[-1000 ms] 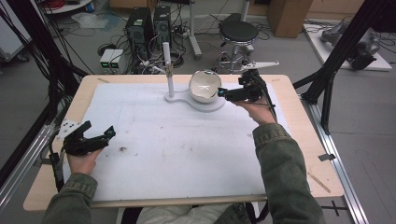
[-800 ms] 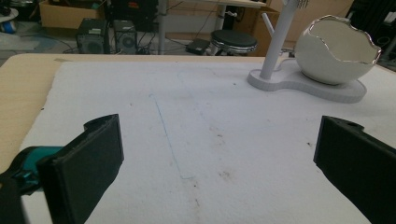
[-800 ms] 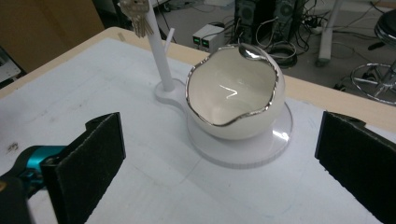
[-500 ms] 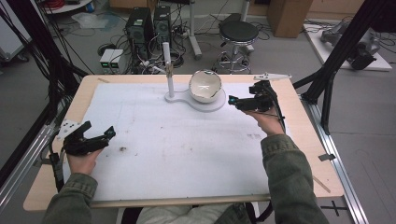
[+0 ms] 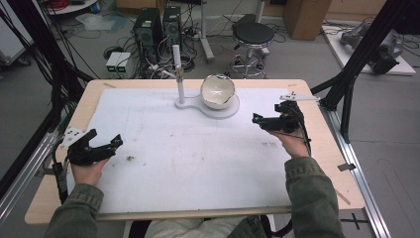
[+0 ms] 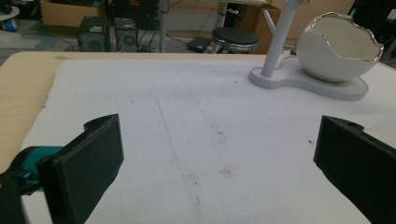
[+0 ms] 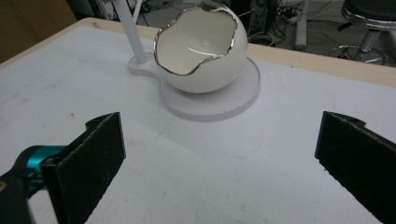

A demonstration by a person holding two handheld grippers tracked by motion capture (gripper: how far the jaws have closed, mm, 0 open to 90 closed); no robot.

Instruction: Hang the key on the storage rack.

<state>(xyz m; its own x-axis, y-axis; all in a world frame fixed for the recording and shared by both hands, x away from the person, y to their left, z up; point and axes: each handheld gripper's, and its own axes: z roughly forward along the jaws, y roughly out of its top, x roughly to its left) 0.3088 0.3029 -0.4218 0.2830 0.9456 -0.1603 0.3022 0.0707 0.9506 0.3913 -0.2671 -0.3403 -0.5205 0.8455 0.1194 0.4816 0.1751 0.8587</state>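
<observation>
Work piece: egg-shaped bowl with a jagged silver rim, seated on a white stand base at upper centre of the high view; a white post rises from the same base to its left.
Bowl attitude: tilted, opening turned toward the right gripper's camera; interior appears empty.
Right gripper: centre right of the high view, pointed left toward the bowl, near it but apart. Jaws spread wide, nothing between them.
Left gripper: lower left of the high view, low over the white mat, well apart from the bowl. Jaws spread wide, holding nothing.
Step in hand (judgement): no contact is made; the right gripper stands off from the bowl, either approaching it or clear of it.
Next move (judgement): any grasp calls for a level advance, jaws straddling the shell, and gentle closure on the thin, smooth wall.
Caution: the broken rim offers poor purchase; the base could slide.
</observation>
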